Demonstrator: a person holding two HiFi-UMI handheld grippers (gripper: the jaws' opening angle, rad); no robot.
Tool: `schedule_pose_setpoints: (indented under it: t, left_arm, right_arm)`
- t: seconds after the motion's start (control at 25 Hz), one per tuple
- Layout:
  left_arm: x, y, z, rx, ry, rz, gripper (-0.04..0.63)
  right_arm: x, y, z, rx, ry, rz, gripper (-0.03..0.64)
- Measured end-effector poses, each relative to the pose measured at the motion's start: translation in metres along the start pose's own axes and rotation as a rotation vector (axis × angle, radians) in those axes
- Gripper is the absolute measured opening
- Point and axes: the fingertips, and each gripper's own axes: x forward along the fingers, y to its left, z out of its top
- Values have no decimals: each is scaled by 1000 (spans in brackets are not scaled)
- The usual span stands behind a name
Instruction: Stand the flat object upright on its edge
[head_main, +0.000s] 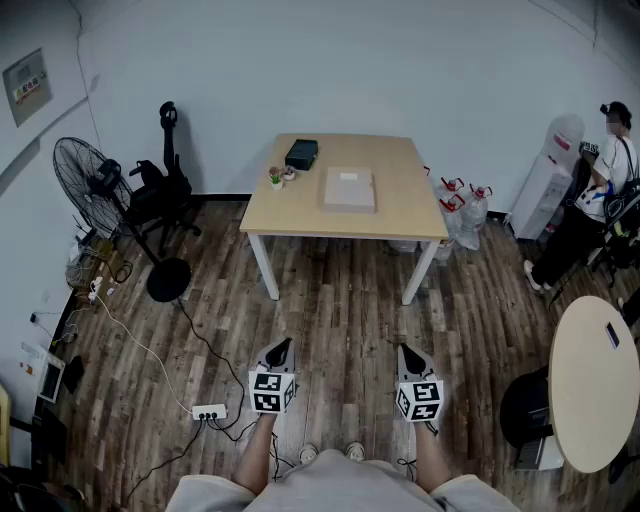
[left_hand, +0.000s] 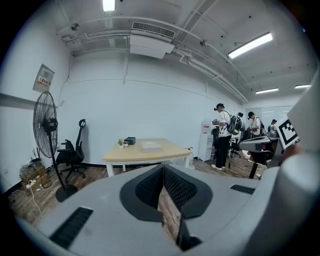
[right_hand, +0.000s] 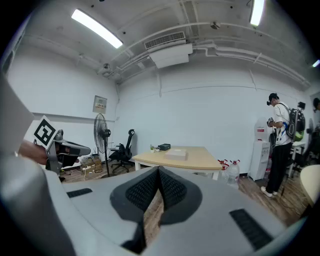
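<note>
Facing the bench (head_main: 400, 212), you hold the left gripper (head_main: 284, 345) and right gripper (head_main: 405, 350) with fingers pinched together, empty; the flat object (head_main: 348, 188) lies on it; the wall notice (head_main: 27, 85) print is too small to read.

Wooden table (head_main: 402, 200): flat box (head_main: 349, 188) centre; dark case (head_main: 301, 154), small plant (head_main: 275, 177) far-left.
</note>
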Motion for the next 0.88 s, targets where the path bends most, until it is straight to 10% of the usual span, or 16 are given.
schedule_pose_setpoints:
  t: [0.68, 0.88]
  left_arm:
    - [-4, -8, -2, 3, 11, -37, 23]
    - [-2, -17, -10, -12, 28, -79, 179]
  right_arm:
    - [-7, -3, -4, 38, -19, -29, 2]
    - [-6, 10, -6, 58, -27, 68, 234]
